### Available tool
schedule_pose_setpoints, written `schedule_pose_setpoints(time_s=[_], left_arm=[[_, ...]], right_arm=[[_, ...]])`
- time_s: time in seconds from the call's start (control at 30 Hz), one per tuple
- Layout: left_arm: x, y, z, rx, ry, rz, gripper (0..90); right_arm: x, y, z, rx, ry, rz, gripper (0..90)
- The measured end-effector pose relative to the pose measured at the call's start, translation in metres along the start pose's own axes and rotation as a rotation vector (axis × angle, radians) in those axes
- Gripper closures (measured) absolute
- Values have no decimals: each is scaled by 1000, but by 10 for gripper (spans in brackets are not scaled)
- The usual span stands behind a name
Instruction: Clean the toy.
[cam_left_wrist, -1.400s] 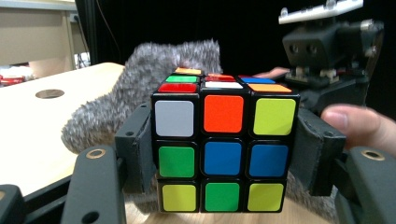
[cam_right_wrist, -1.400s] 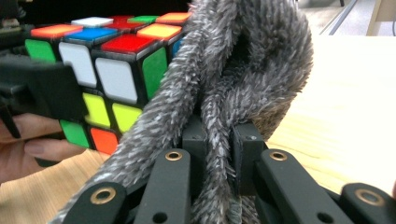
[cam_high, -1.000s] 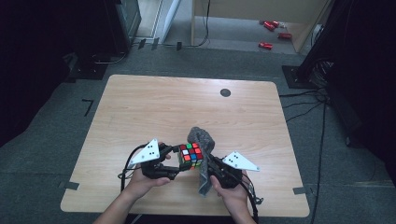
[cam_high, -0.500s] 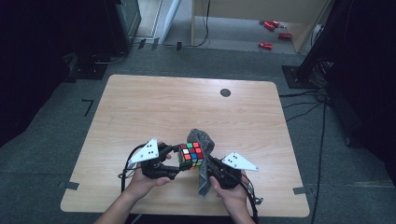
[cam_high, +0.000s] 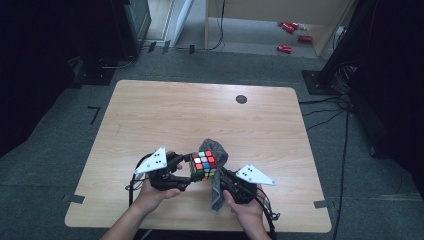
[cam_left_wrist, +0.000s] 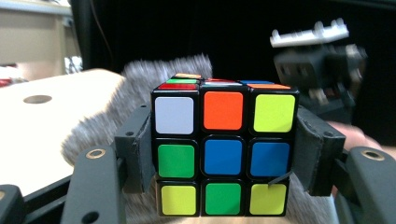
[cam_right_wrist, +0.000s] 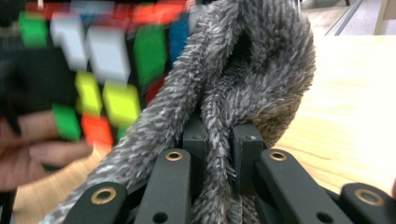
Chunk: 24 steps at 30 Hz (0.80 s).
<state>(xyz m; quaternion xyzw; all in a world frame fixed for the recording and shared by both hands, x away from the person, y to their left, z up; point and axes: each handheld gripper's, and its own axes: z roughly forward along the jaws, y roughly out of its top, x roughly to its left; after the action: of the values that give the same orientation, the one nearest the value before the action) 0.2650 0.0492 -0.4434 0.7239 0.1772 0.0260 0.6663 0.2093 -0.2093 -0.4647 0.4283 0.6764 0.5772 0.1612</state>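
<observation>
One puzzle cube (cam_high: 203, 165) sits clamped in the left gripper (cam_high: 186, 172) jaws above the tabletop's (cam_high: 165, 115) near edge; one grey fuzzy cloth (cam_right_wrist: 243, 88) is pinched in the right gripper (cam_right_wrist: 218, 140) jaws, touching it. Pale wood, grey carpet (cam_high: 60, 165) around.

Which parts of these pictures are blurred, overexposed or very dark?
Right gripper view: the Rubik's cube is blurred, the grey fuzzy cloth sharp. Left gripper view: the cube face is crisp, the table washed out, the background black. High view: the room edges are dark.
</observation>
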Motion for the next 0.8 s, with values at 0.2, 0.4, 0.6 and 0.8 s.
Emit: schedule_pose_setpoints(time_s=[0.2,0.4,0.6,0.8], left_arm=[[2,-6,4,37,-29,-13,354],[-4,-4,8,37,-26,6,354],[7,-2,-3,18,28,-9,353],[-3,-7,8,53,-2,11,354]], right_arm=[[3,9,-6,-46,-16,-30,802],[-7,7,-6,-39,-18,-7,800],[2,1,2,8,5,-37,800],[-3,10,-6,-42,-16,-21,800]])
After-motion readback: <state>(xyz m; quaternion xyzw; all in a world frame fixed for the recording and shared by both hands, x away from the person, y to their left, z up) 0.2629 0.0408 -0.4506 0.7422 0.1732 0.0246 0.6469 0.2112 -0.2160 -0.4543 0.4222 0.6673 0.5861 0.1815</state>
